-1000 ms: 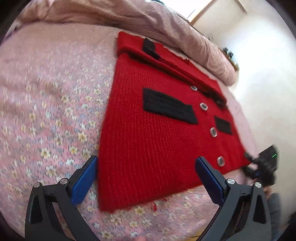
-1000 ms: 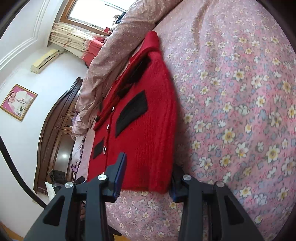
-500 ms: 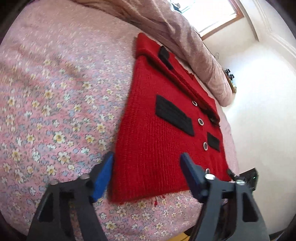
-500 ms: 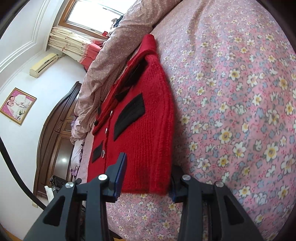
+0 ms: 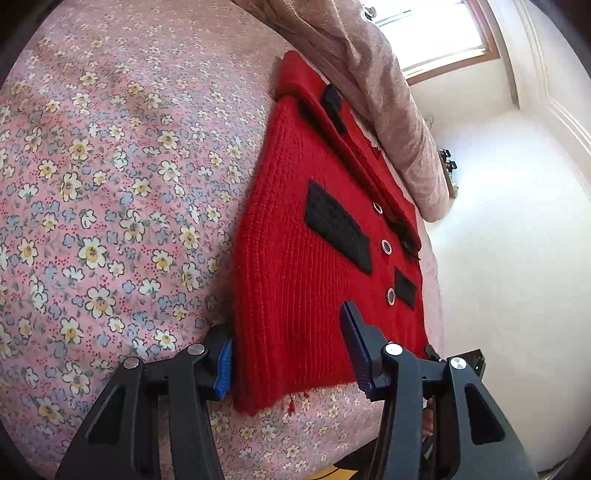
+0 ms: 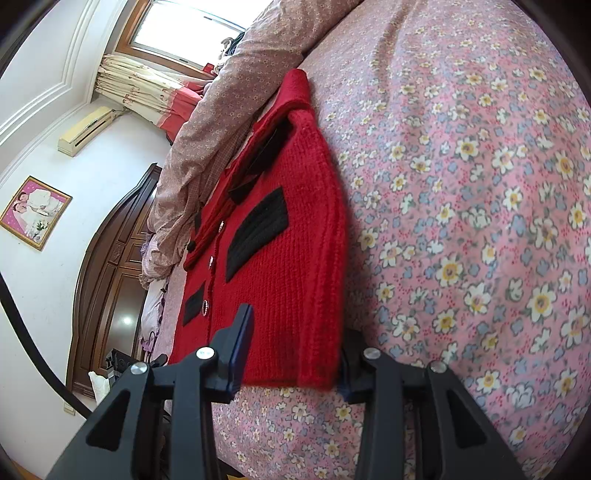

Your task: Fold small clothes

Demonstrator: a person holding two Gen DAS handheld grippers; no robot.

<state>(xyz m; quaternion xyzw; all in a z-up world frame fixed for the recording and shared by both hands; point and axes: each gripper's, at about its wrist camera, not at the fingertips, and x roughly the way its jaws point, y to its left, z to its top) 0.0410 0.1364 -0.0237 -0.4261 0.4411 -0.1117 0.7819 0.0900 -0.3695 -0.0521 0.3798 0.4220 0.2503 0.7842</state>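
A red knitted cardigan (image 5: 314, 266) with black pocket flaps and a row of shiny buttons lies flat on the pink floral bedsheet (image 5: 110, 206); it is the landmark for everything else. Beyond its collar end a dusty-pink quilt (image 5: 369, 74) is heaped along the bed.

At the cardigan's hem, the left gripper (image 5: 288, 354) straddles one bottom corner. Its jaws stand wide apart: one blue pad sits on the sheet just beside the cardigan's side edge, the other is over the knit near the lowest button. Whether either pad actually presses the cloth cannot be told, and nothing is pinched between them.

The right gripper (image 6: 291, 354) straddles the opposite hem corner in the same way, spread wide, with one finger over the knit and the other on the sheet at the cardigan's outer edge, partly hidden behind the fabric.

The left wrist view alone shows a loose red thread (image 5: 293, 402) hanging at the hem, a window (image 5: 439, 33) past the cardigan's collar, and a small dark device (image 5: 476, 363) beyond the buttoned edge. The right wrist view alone shows what lies on the cardigan's other side: a dark wooden wardrobe (image 6: 114, 273), a framed picture (image 6: 35, 212) on the white wall, an air conditioner (image 6: 86, 129), and curtains (image 6: 147, 92) by the window. It also shows the cardigan's lapel turned back over the buttons.
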